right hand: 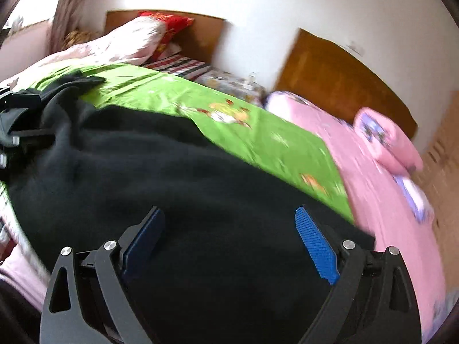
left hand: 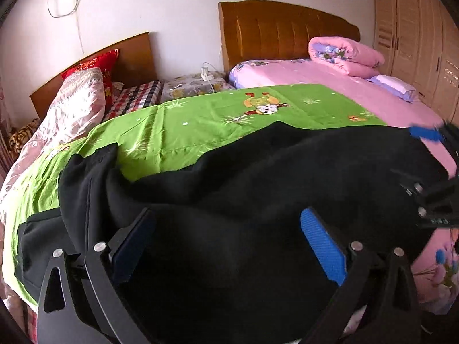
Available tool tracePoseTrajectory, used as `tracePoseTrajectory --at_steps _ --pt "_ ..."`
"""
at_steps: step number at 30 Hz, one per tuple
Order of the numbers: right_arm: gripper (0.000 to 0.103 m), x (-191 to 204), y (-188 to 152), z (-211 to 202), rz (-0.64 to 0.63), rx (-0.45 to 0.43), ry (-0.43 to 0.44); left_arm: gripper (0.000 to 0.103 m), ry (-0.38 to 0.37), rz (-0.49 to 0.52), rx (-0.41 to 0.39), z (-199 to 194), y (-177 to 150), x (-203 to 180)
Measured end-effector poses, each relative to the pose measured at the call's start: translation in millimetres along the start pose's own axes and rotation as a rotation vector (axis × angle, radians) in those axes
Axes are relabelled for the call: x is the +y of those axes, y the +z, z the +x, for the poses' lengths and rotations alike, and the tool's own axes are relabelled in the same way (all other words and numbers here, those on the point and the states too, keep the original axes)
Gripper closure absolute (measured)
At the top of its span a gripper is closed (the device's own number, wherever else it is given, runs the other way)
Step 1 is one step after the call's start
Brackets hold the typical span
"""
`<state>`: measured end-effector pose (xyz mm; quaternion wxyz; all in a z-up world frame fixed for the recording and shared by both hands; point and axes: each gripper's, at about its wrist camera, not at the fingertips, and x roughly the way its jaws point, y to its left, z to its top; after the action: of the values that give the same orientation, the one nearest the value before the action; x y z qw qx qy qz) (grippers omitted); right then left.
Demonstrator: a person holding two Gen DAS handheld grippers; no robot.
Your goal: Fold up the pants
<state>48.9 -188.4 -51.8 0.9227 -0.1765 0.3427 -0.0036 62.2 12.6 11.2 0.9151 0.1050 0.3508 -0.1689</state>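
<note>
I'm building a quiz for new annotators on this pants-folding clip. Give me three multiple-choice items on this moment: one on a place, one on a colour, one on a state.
1. What do the black pants lie on?
A. a wooden floor
B. a green cartoon-print sheet
C. a glass table

2. What colour is the folded quilt by the tall headboard?
A. pink
B. yellow
C. grey

3. How do the jaws of the left gripper stand?
A. shut on the pants
B. wide apart over the pants
C. shut on a pillow

Answers:
1 B: the green sheet spreads out from under the dark cloth in both views.
2 A: the folded quilt is pink with a blue flower patch.
3 B: the left gripper shows its blue pads far apart, with black cloth filling the gap; the right gripper stands the same way.
</note>
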Motion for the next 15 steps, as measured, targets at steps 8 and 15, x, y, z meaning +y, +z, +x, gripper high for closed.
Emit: tracePoseTrajectory --at_steps 8,15 --pt "0.013 18 53 69 0.055 0.085 0.109 0.002 0.133 -0.13 0.071 21 -3 71" --pt "0.013 44 46 105 0.064 0.156 0.113 0.003 0.234 -0.295 0.185 66 39 173"
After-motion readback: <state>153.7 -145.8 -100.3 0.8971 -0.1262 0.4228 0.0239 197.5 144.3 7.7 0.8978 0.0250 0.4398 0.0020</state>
